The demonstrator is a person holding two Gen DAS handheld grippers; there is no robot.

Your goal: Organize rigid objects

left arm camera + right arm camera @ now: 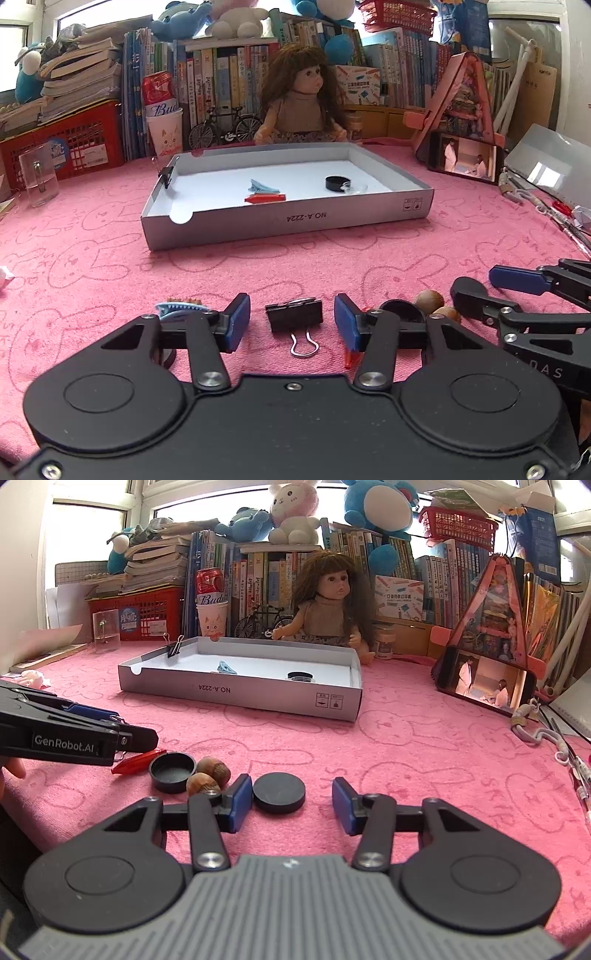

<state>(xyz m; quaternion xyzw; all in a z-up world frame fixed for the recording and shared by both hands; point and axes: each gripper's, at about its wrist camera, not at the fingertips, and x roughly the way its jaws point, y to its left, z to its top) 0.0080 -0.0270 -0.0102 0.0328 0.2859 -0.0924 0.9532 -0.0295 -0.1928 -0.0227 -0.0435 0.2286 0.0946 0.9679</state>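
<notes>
Partly done: shallow grey cardboard box (284, 221) already holds a blue clip, red clip and black cap. Left hand-held gripper (291, 325) open around black metal binder clip (294, 315); right hand-held gripper (291, 805) open around black round lid (279, 792). Hazelnuts (208, 775) remain on pink surface (406, 746).

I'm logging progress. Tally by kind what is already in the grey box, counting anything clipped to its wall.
Black binder clip, on the wall of the box: 1
Blue hair clip: 1
Red clip: 1
Black cap: 1
Clear piece: 1
Total: 5
</notes>
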